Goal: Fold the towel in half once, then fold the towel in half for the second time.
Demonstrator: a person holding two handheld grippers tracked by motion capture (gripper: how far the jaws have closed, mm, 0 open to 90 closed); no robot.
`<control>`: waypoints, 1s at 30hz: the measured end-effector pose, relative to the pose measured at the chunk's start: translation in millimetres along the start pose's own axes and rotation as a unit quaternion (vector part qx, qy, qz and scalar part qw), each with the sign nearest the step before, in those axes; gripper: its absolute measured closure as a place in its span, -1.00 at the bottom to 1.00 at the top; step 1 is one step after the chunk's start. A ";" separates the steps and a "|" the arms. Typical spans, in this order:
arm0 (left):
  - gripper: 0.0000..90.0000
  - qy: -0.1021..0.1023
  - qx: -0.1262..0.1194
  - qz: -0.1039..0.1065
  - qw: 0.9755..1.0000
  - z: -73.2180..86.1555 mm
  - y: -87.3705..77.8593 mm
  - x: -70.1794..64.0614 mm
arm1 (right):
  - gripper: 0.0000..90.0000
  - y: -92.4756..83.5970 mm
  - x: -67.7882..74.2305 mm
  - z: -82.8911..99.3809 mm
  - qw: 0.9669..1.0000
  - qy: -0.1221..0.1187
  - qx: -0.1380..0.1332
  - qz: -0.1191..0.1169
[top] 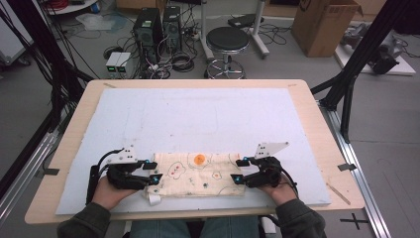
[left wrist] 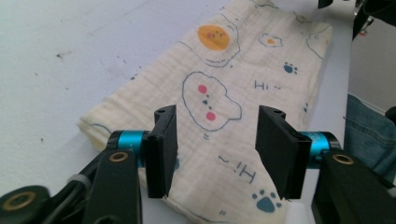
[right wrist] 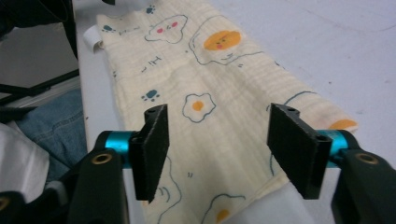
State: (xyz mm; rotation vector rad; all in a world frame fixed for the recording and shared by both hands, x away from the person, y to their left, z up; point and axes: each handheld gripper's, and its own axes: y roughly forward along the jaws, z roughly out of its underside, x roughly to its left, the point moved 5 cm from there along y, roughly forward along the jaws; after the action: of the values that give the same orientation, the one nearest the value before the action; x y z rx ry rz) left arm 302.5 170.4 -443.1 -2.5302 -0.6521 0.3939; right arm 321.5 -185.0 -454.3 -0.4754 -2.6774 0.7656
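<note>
While both jaws stand parted with nothing pinched, folded cloth lies flat on the counter between left gripper and right gripper. Long axis: runs gripper to gripper. Each short end sits just under and ahead of its own gripper; neither hand is nearer. Likely next move: re-grip at the ends.

Cream cloth w/ cartoon print: "Hi ~" in blue beside a paw print, left gripper view; a 2nd "Hi ~" nearer the jaws, seen upside down. Other marks on cloth too small to read.
</note>
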 end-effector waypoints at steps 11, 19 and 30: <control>0.02 0.004 -0.005 -0.012 1.000 -13.6 1.1 11.1 | -0.20 -2.9 -10.0 -12.7 1.000 -0.008 -0.005 0.016; -0.01 -0.006 -0.003 -0.021 1.000 -21.7 2.7 22.8 | -0.19 -3.9 -21.9 -25.5 1.000 -0.005 -0.013 0.025; -0.02 -0.027 -0.019 -0.045 0.998 -31.9 10.6 39.1 | -0.17 -3.9 -43.7 -39.3 0.999 0.013 -0.018 0.047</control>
State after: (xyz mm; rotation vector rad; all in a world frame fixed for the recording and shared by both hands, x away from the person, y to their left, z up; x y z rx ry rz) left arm 351.8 169.9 -427.9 -2.5222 -0.7988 0.4234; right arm 374.8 -187.8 -429.3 -0.6197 -2.6651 0.7319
